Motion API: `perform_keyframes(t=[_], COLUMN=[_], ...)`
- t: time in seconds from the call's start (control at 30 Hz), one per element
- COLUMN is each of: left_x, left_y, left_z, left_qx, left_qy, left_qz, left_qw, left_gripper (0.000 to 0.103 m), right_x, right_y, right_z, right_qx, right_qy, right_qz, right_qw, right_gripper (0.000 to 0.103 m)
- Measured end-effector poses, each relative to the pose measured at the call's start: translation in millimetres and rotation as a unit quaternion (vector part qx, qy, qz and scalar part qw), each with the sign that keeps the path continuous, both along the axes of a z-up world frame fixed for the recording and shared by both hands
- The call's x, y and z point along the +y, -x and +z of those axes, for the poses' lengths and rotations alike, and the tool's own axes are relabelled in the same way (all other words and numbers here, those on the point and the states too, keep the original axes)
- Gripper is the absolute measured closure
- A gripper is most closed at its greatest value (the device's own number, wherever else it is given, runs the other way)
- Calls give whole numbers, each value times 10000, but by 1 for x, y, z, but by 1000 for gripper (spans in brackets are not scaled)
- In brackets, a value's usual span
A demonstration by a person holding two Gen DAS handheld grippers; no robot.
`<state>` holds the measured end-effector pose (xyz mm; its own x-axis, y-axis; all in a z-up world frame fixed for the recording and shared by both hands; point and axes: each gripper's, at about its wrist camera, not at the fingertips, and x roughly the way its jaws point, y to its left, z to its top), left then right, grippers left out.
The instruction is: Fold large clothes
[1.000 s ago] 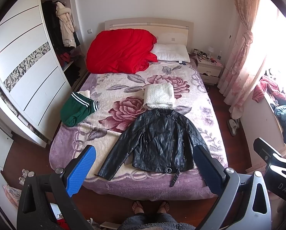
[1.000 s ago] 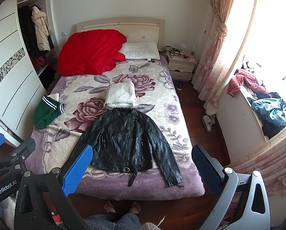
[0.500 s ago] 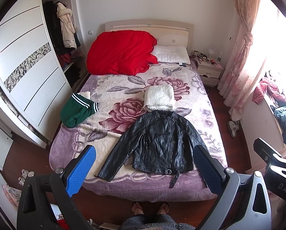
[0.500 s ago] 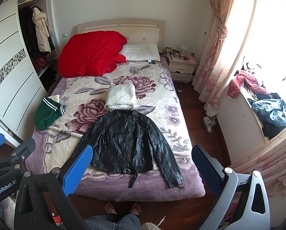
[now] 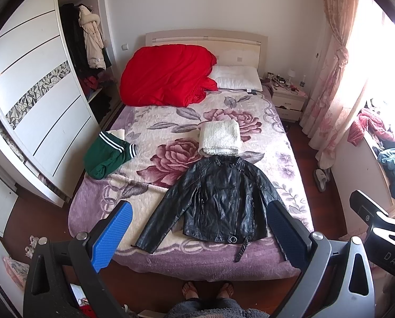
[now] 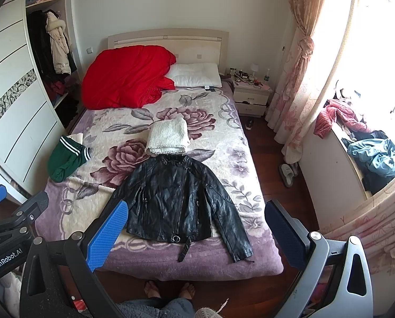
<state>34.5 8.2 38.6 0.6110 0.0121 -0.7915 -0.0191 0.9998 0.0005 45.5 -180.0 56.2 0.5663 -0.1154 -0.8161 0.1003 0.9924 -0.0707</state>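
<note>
A big bed point(image 5: 149, 122) with a flowery blanket fills the room. A red quilt point(image 5: 168, 74) and a white pillow point(image 5: 237, 80) lie at its head end. A tall white wardrobe point(image 5: 38, 100) stands along one side, and pink curtains point(image 6: 300, 61) hang by the bright window on the other.

The left gripper point(image 5: 197, 234) and the right gripper point(image 6: 196, 232) both hang in the air above the foot edge of the bed, fingers spread wide, holding nothing.

The black jacket point(image 5: 218, 198) lies flat near the foot edge, front side up, zipped, sleeves spread out. A folded white sweater point(image 5: 220, 137) touches its collar. A green top point(image 5: 106, 155) sits at the wardrobe-side edge.
</note>
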Motion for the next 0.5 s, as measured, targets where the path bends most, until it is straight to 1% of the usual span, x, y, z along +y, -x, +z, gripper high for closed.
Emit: perform_keyframes(t=[0.17, 0.23, 0.3, 0.33, 0.43, 0.5], left_x=[2, 5, 8, 10, 16, 21], left_y=[7, 1, -9, -17, -42, -57], left_z=[-5, -15, -26, -36, -72, -104], left_qx=[-54, -132, -265, -322, -335, -272], left_qy=[2, -54, -200, -358, -573, -660], left_qz=[8, 85, 171, 222, 258, 224], left_qw=[10000, 9999, 9993, 9986, 9975, 9972], left_gripper=[0, 0, 0, 0, 0, 0], right_x=[1, 2, 4, 4, -4, -21], right_y=[-1, -7, -21, -29, -52, -59], right_z=[2, 5, 5, 4, -19, -57], right_qx=[-18, -10, 20, 26, 84, 263], right_qy=[-26, -42, -99, -121, -213, -301], right_qz=[-10, -42, -97, -128, -217, -437], right_qw=[10000, 10000, 9999, 9998, 9995, 9982], right_gripper=[0, 0, 0, 0, 0, 0])
